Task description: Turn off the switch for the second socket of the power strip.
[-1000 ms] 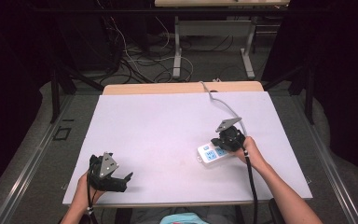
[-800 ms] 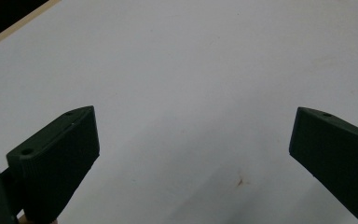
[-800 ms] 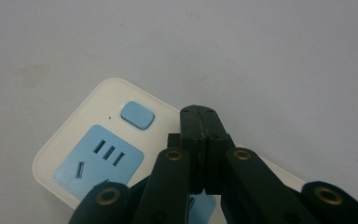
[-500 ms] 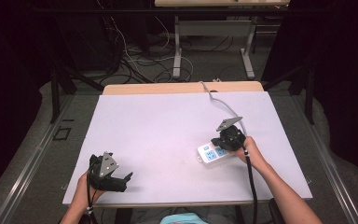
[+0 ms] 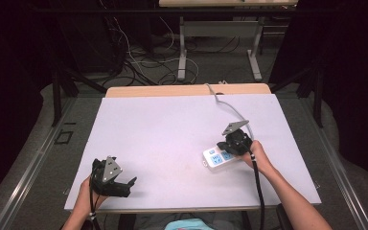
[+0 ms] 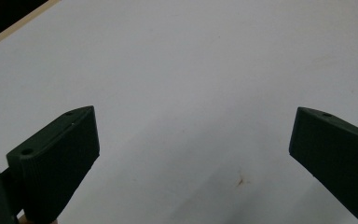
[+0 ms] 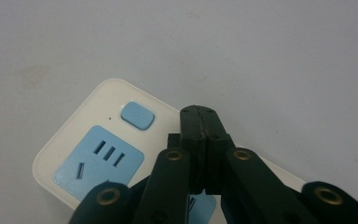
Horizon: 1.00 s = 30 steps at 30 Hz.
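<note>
White plastic power strip sits at the table's right side under my clenched right gripper, so I press its blue switch squarely with the 2 joined tips while my left gripper rests released.

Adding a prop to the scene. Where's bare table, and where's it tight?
Bare: the whole white table between the left gripper and the power strip, plus the far half up to the wooden edge. Tight: near right, where the shut right gripper sits over the strip and its cord.
</note>
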Each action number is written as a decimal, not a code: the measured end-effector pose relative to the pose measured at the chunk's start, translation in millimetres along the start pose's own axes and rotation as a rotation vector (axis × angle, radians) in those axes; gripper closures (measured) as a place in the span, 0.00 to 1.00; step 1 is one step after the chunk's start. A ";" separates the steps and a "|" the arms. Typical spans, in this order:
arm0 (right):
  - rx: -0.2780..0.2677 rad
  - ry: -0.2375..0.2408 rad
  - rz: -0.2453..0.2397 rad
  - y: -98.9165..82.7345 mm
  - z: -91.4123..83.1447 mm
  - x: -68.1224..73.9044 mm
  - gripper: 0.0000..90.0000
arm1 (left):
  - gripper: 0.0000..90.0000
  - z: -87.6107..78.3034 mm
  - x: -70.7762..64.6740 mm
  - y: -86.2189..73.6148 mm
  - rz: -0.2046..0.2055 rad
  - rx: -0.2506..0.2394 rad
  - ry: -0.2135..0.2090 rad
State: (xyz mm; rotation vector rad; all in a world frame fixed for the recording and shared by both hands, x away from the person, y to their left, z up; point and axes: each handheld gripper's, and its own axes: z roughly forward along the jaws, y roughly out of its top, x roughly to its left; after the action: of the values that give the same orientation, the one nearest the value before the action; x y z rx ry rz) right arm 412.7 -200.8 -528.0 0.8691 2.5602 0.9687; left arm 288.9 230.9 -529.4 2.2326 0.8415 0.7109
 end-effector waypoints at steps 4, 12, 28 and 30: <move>0.005 0.001 0.002 0.0 -0.4 0.0 1.00 | 0.01 -0.1 -0.4 -0.2 -0.009 -0.007 0.002; -0.013 -0.006 0.010 -0.8 0.4 -0.3 1.00 | 0.01 -0.2 0.0 -0.2 -0.007 -0.005 0.002; -0.028 -0.006 0.012 -0.5 -2.1 0.2 1.00 | 0.01 -0.6 1.2 -0.6 -0.004 -0.002 0.010; -0.028 -0.018 0.006 0.0 -2.6 0.4 1.00 | 0.01 -0.7 1.3 -0.5 -0.003 -0.001 0.009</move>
State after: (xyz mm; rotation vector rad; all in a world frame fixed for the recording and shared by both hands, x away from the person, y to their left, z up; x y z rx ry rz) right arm 411.3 -201.9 -526.1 0.8739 2.5243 0.9913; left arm 289.0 232.4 -529.0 2.2285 0.8484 0.7203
